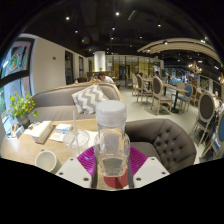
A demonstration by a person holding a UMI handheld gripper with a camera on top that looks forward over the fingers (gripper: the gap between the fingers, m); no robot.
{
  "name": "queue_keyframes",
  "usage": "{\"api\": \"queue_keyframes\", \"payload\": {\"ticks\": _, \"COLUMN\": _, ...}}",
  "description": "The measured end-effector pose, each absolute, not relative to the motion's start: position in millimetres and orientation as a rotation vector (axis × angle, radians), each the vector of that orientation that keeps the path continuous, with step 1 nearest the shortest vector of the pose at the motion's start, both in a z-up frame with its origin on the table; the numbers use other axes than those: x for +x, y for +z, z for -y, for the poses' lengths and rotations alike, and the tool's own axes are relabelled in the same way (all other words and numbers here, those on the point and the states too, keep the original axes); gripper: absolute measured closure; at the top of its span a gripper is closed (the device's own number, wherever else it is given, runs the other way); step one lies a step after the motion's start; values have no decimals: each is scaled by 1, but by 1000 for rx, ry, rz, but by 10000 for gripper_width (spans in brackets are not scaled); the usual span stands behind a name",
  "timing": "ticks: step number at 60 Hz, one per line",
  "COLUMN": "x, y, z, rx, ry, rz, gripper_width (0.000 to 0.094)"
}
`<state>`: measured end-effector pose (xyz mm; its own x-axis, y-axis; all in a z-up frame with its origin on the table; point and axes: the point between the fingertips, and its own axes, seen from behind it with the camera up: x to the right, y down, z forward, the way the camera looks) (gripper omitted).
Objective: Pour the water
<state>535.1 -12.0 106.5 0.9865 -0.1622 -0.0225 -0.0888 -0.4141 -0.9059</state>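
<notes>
A clear plastic bottle [111, 140] with a white cap stands upright between my gripper's fingers. The magenta pads [87, 157] press on its lower sides from left and right. My gripper [111, 165] is shut on the bottle and holds it above the table. A clear glass [79, 136] stands on the wooden table [25, 148] to the left of the bottle. A white cup [46, 159] sits nearer, left of the fingers.
A grey tufted armchair [165, 140] stands to the right behind the bottle. A sofa with a zigzag cushion [89, 98] is beyond the table. A green plant [20, 107] and papers [42, 131] lie at the left. Dining chairs fill the far right.
</notes>
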Motion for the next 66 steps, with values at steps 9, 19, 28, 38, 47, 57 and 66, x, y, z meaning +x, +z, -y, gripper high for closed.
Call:
{"api": "queue_keyframes", "payload": {"ticks": 9, "x": 547, "y": 54, "z": 15, "rx": -2065, "ry": -86, "rz": -178, "gripper_width": 522}}
{"api": "queue_keyframes", "payload": {"ticks": 19, "x": 548, "y": 24, "z": 17, "rx": -2086, "ry": -93, "rz": -159, "gripper_width": 508}}
{"api": "queue_keyframes", "payload": {"ticks": 28, "x": 548, "y": 21, "z": 18, "rx": -2083, "ry": -71, "rz": -194, "gripper_width": 445}}
{"api": "queue_keyframes", "payload": {"ticks": 38, "x": 545, "y": 14, "z": 51, "rx": -2236, "ry": -40, "rz": -302, "gripper_width": 154}}
{"api": "queue_keyframes", "payload": {"ticks": 47, "x": 528, "y": 45, "z": 98, "rx": -2287, "ry": -48, "rz": -299, "gripper_width": 79}}
{"api": "queue_keyframes", "payload": {"ticks": 57, "x": 499, "y": 89, "z": 164, "rx": -2331, "ry": -42, "rz": -278, "gripper_width": 82}}
{"api": "queue_keyframes", "payload": {"ticks": 66, "x": 478, "y": 124, "z": 211, "rx": -2347, "ry": -70, "rz": -266, "gripper_width": 80}}
